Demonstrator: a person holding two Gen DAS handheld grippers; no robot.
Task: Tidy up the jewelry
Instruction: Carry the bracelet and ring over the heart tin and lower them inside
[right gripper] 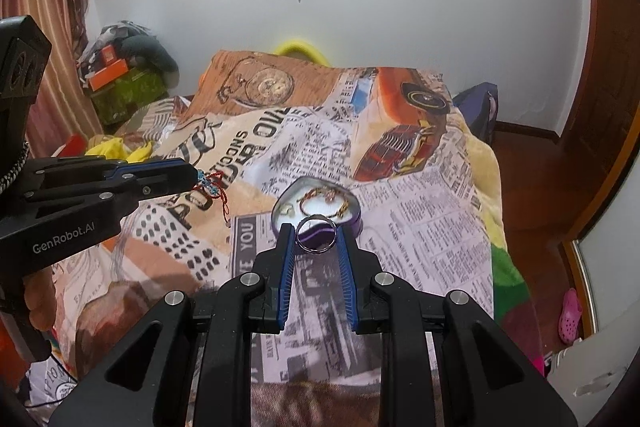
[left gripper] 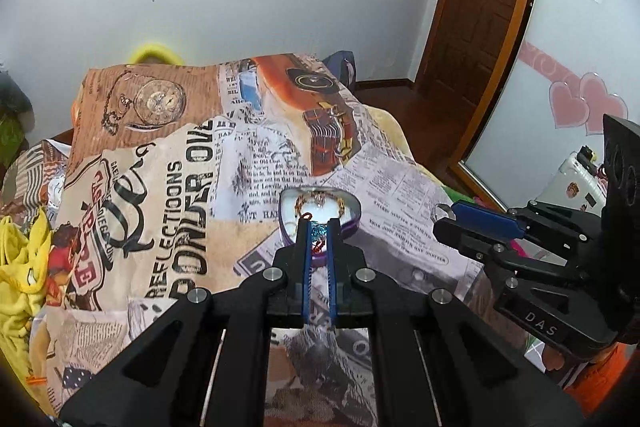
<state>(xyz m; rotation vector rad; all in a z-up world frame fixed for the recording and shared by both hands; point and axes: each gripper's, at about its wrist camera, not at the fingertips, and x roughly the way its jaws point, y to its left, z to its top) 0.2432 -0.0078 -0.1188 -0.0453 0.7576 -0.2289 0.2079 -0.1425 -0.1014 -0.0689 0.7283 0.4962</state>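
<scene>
Silver ring [right gripper: 316,233] sat pinched in the right hand-held gripper [right gripper: 316,237] at frame centre, best lowered gently into the heart-shaped tin [right gripper: 357,211]; the left hand-held gripper [left gripper: 319,233] gripped a beaded bracelet [right gripper: 212,187].

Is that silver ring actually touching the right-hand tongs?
Touching. In the right wrist view the silver ring sits pinched between the right tongs, its rim pressed against both blue fingers.
</scene>
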